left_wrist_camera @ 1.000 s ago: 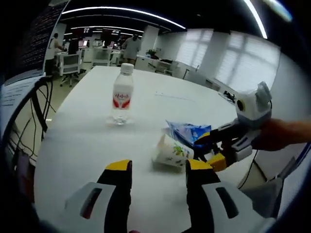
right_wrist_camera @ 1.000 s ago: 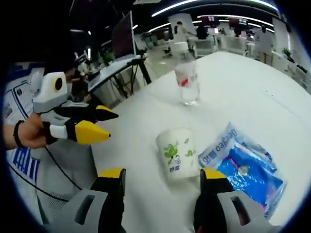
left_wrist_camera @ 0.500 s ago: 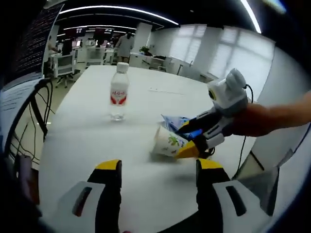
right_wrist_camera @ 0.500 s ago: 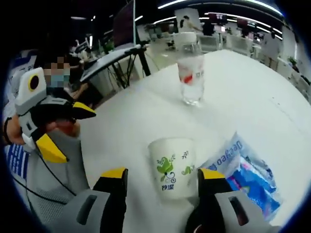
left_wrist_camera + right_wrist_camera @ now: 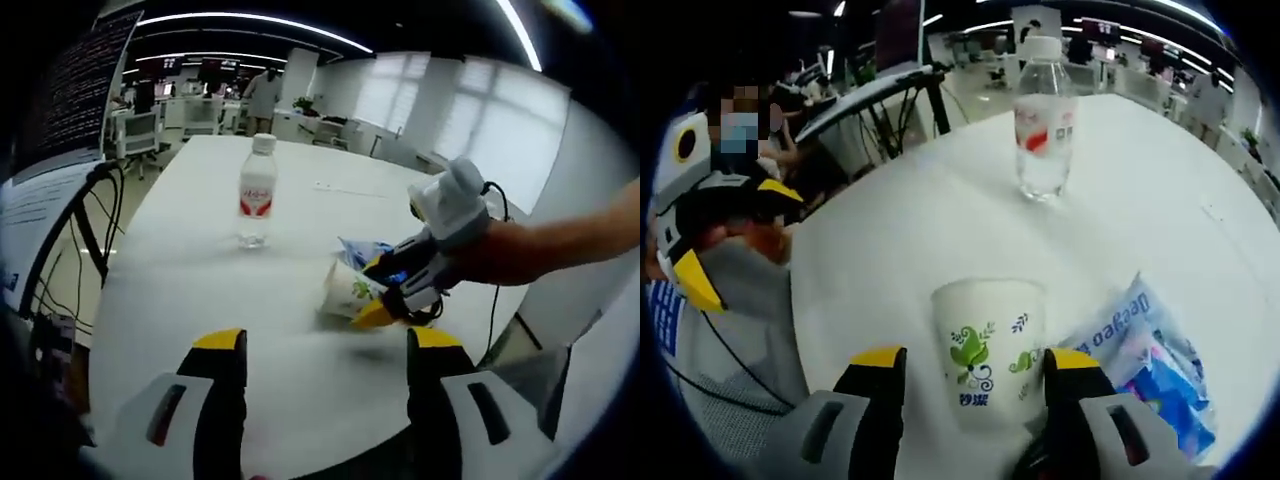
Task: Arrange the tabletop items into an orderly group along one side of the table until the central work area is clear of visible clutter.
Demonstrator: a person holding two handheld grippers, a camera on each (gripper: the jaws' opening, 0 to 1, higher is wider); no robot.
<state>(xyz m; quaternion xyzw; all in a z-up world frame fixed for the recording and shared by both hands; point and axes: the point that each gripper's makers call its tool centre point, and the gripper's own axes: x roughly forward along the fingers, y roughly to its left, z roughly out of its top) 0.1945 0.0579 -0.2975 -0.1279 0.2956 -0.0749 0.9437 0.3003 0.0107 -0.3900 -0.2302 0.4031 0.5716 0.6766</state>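
Near the table's front edge, the paper cup point(image 5: 988, 345) lies on its side between the yellow tips of the right tongs point(image 5: 978, 362), with the blue snack packet point(image 5: 1145, 365) touching or just beside it. Whether the right tongs have clenched on the cup cannot be told: both tips flank its wall, but contact is not visible. The left tongs point(image 5: 322, 342) hang released above bare table point(image 5: 190, 270), grasping nothing. A water bottle point(image 5: 256, 192) stands upright further in, well apart from the cup.

Judgement: closure should be gentle and across the cup's mid-wall; thin paper will crush or squirt out sideways. The packet edge should stay outside the grip, lest it drag along.
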